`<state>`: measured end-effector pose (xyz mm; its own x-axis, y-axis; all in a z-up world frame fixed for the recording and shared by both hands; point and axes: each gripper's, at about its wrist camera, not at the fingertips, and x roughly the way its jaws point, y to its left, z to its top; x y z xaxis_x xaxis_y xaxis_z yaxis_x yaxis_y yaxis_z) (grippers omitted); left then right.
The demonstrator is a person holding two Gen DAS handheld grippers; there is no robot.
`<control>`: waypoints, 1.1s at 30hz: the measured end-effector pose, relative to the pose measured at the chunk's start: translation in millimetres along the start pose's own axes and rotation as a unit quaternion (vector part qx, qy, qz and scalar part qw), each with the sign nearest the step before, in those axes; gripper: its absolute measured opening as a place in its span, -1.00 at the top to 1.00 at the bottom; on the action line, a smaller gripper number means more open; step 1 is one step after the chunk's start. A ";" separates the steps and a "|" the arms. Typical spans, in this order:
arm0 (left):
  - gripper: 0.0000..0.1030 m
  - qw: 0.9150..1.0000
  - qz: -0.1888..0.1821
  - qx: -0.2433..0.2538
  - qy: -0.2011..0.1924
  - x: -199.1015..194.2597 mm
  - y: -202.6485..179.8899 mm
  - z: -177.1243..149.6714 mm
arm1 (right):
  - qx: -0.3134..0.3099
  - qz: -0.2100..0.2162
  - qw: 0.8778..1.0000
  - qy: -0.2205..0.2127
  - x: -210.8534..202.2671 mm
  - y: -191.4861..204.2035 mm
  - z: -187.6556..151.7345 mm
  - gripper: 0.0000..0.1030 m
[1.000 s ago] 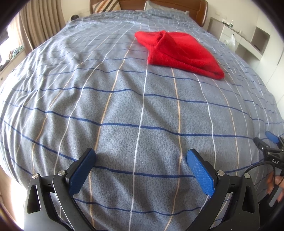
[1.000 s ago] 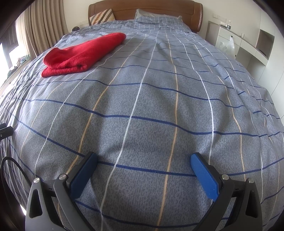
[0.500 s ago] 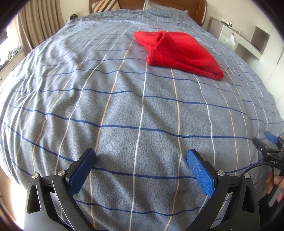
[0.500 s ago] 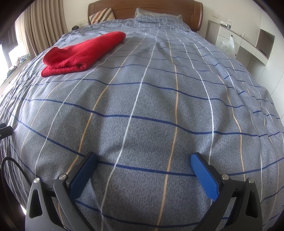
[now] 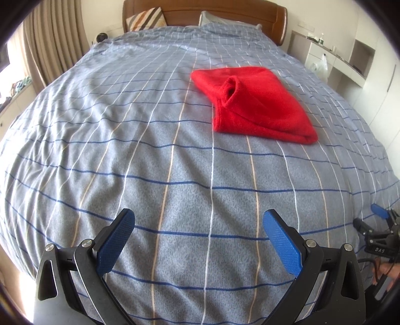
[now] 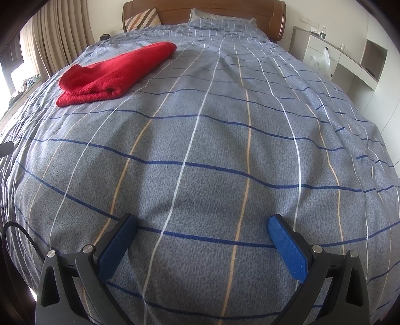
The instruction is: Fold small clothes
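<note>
A red garment (image 5: 257,105) lies folded on the grey checked bedspread (image 5: 150,150), ahead and to the right in the left wrist view. In the right wrist view the red garment (image 6: 112,72) lies far ahead at the upper left. My left gripper (image 5: 197,220) is open and empty, low over the near part of the bed, well short of the garment. My right gripper (image 6: 202,225) is open and empty too, over bare bedspread (image 6: 225,150). The right gripper also shows at the right edge of the left wrist view (image 5: 382,225).
A wooden headboard (image 5: 225,10) and pillows (image 5: 147,22) stand at the far end. Curtains (image 5: 55,45) hang on the left. A white shelf unit (image 5: 345,60) with a plastic bag (image 6: 320,60) runs along the right wall.
The left wrist view has tilted up, so the garment sits lower in it and the headboard shows. The right gripper has barely moved. Both grippers stay open.
</note>
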<state>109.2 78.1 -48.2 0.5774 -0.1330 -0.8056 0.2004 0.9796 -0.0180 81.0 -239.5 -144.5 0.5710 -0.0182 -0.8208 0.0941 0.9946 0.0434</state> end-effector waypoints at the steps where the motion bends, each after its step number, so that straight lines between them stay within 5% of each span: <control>1: -0.99 1.000 -0.001 -0.002 0.002 1.9 0.7 -0.5 | 0.000 0.000 1.000 0.000 0.1 -0.1 0.0 -1.00; 12: -0.99 1.000 -0.006 -0.010 0.019 14.4 6.4 -0.5 | -0.003 0.002 1.000 0.007 -0.4 -0.4 1.5 -1.00; 17: -0.99 0.994 -0.072 -0.082 -0.027 -0.3 21.7 57.0 | -0.031 0.033 0.996 0.079 -4.6 -5.0 27.7 -0.99; 21: -0.99 0.983 -0.126 -0.131 -0.040 25.7 18.7 121.7 | 0.004 0.077 0.997 0.027 -18.6 -12.8 83.5 -0.99; 24: -0.99 0.986 -0.125 -0.112 -0.001 74.6 3.3 157.7 | 0.076 0.173 0.982 -0.024 -11.8 -19.1 136.5 -0.99; 26: -0.99 0.991 -0.089 -0.095 0.029 107.5 -3.2 168.9 | 0.116 0.233 0.965 -0.037 8.9 -17.9 171.4 -0.99; 29: -0.98 0.995 -0.039 -0.077 0.057 138.3 -4.2 173.2 | 0.137 0.274 0.952 -0.019 55.3 -4.8 212.5 -0.99; 33: -1.00 0.994 -0.039 -0.071 0.068 152.3 5.7 172.4 | 0.174 0.317 0.932 0.031 118.1 20.1 239.5 -0.99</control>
<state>334.7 37.4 -68.9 0.4495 -0.1963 -0.8714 0.1196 0.9800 -0.1590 345.7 -246.1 -104.1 0.5548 0.5790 -0.5974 0.0177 0.7097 0.7043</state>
